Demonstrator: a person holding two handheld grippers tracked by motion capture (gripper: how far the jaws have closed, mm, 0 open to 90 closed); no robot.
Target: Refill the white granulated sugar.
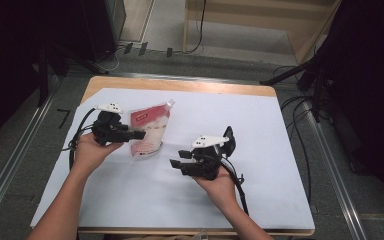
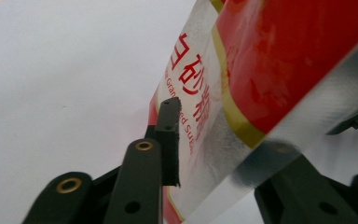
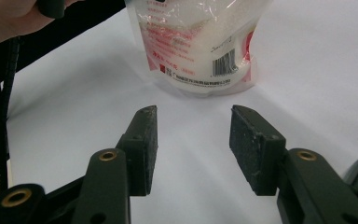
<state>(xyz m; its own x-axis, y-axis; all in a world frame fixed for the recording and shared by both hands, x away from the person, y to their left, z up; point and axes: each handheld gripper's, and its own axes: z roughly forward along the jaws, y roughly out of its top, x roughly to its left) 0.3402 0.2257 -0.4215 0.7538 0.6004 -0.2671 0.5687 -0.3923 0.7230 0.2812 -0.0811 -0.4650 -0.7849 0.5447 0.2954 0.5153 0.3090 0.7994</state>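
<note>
The left gripper [image 1: 139, 135] is seen with its jaws parted around the upper edge of the sugar pouch [image 1: 150, 131], one pad [image 2: 169, 140] lying beside the film without clearly pressing it, while the right gripper [image 3: 192, 148] is held open and empty just short of the pouch's base. The pouch is stood tilted on the white sheet [image 1: 260, 150], toward the table's left half. With the hold so slack, the pouch could be tipped flat or slid out, and sugar might be spilled if its spout is unsealed.
</note>
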